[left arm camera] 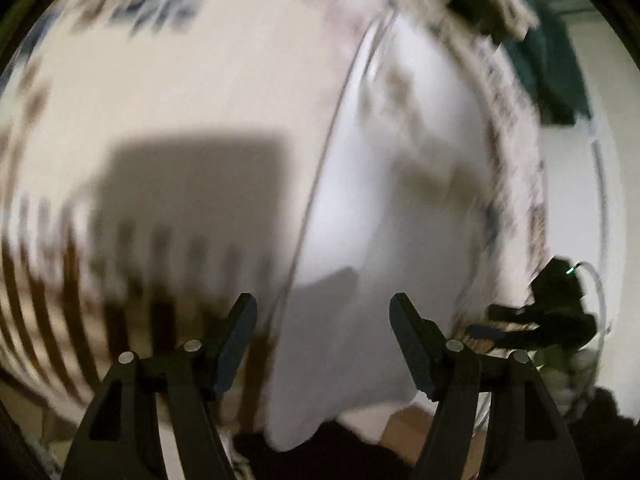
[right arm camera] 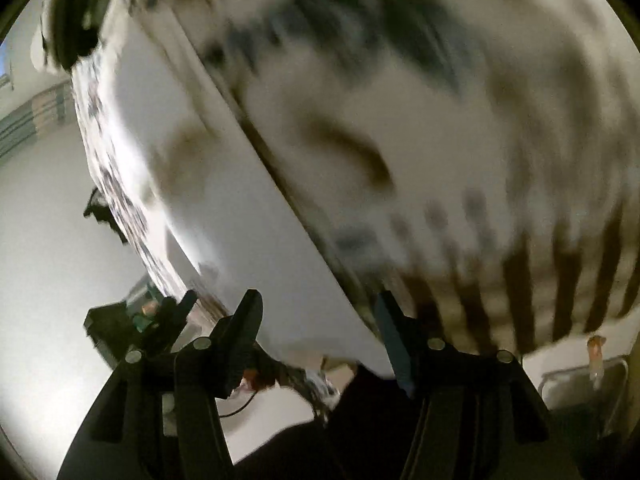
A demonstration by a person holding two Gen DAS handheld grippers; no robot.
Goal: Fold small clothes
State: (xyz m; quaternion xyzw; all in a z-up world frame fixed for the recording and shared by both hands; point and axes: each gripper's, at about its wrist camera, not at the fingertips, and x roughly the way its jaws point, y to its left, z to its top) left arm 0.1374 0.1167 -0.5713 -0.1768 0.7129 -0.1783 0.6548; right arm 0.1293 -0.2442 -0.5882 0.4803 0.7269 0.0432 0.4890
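Note:
Both views are smeared by motion. A white garment [left arm camera: 380, 220] lies flat on a cream tablecloth [left arm camera: 180, 92] printed with brown stripes and blue marks. My left gripper [left arm camera: 324, 304] hovers over the garment's near end with its jaws apart and nothing between the pads. The right wrist view shows the same white garment [right arm camera: 224, 208] on the tablecloth [right arm camera: 460, 140]. There my right gripper [right arm camera: 319, 298] is open over the garment's near edge, pads off the fabric. Each gripper shows in the other's view as a dark shape: the right gripper [left arm camera: 552, 312] and the left gripper [right arm camera: 136, 320].
The table edge runs close beside the garment, with pale floor [right arm camera: 48, 240] beyond it. A dark green item [left arm camera: 548, 72] sits past the far corner. A metal-framed object [right arm camera: 580, 380] stands low at the right. A person's dark clothing [left arm camera: 340, 452] fills the bottom.

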